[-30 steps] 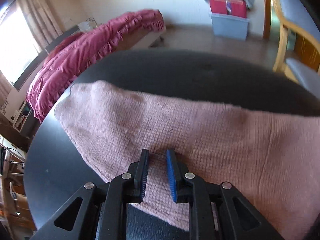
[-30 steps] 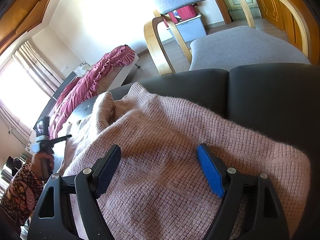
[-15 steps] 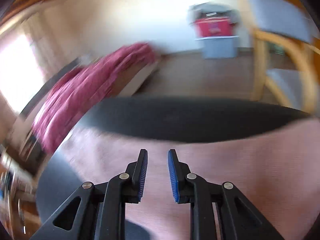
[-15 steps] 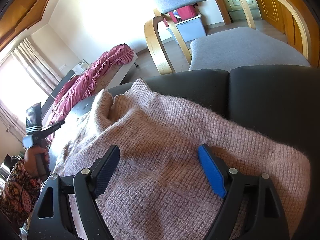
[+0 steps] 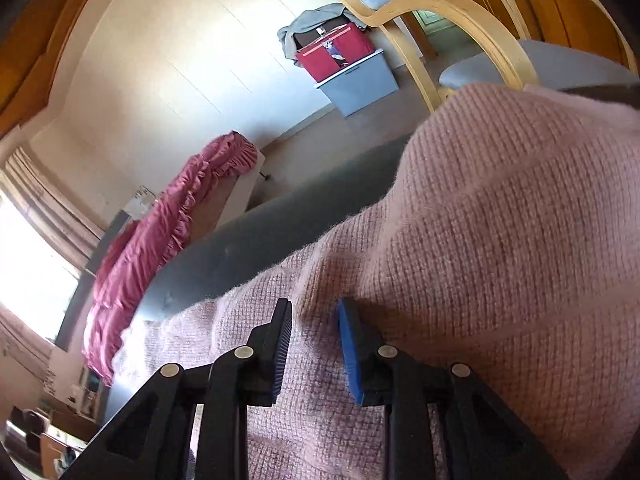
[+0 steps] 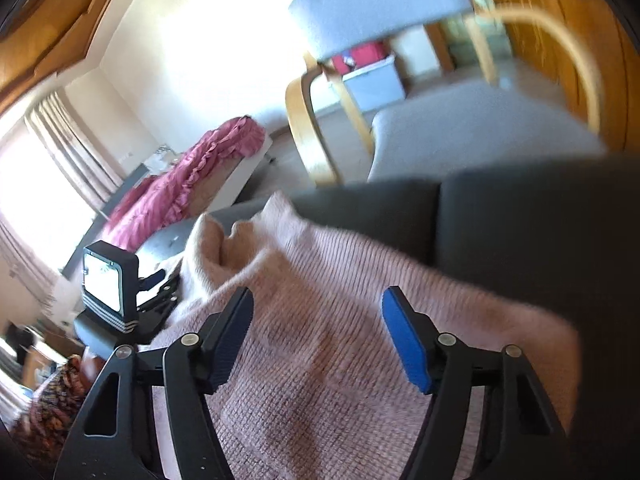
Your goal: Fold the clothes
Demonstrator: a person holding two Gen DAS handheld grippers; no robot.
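Since a second ago, the pink knitted sweater (image 5: 480, 240) on the dark round table (image 5: 280, 232) has bunched into a mound at the left view's 2 o'clock. The left gripper (image 5: 314, 336), narrowly parted, grips nothing. Only the right view shows the right gripper (image 6: 318, 332), wide open and empty above the knit, with the left tool at 9 o'clock.

Strong daylight was admitted from a window (image 5: 28, 264) at the left, which was blown out to white in both views. The wall (image 6: 224, 52) in the right wrist view was washed out by glare. That view was smeared by motion blur, most heavily over the chair (image 6: 384, 20) and the sweater (image 6: 320, 320). The left wrist view was rendered sharper, with only slight softness. Straight lines were bent by fisheye distortion, and the corners were darkened to black.
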